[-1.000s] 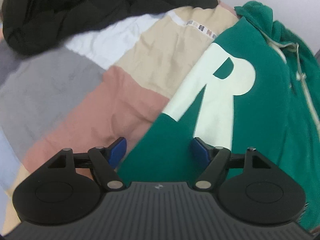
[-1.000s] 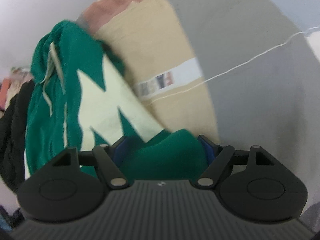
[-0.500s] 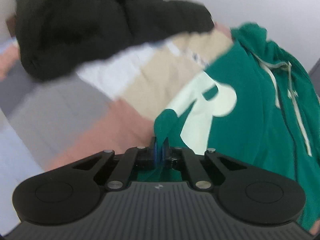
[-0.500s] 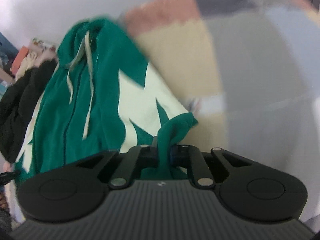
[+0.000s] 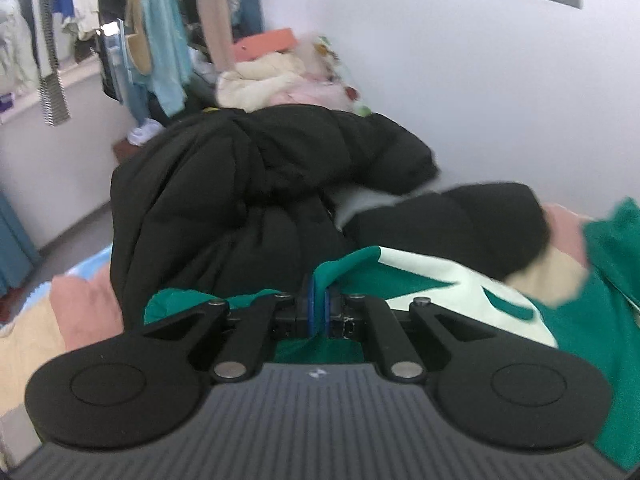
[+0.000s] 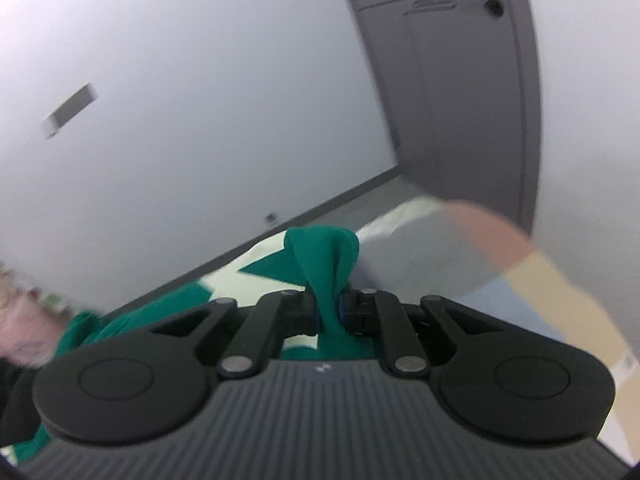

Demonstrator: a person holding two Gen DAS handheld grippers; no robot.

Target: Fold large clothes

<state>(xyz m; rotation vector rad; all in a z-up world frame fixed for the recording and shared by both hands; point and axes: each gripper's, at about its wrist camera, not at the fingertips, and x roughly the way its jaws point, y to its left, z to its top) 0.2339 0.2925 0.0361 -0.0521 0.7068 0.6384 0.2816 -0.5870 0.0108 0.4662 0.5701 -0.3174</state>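
A green hoodie (image 5: 576,320) with large pale letters lies on a bed covered by a colour-block blanket (image 5: 36,344). My left gripper (image 5: 319,312) is shut on a pinch of the hoodie's hem, lifted off the bed. In the right wrist view the green hoodie (image 6: 326,264) bunches up between the pads of my right gripper (image 6: 330,312), which is shut on its other hem corner and raised, with the wall behind it. The rest of the hoodie hangs below both grippers, mostly hidden.
A black puffer jacket (image 5: 256,200) is heaped on the bed just beyond my left gripper. More clothes (image 5: 280,80) are piled behind it, and garments hang on a rack (image 5: 160,32) at the far left. A grey door (image 6: 460,80) and white wall (image 6: 180,100) face the right gripper.
Both grippers went from open around the hoodie's hem to shut on it, then lifted it and tilted up, so the views now show the room instead of the bed.
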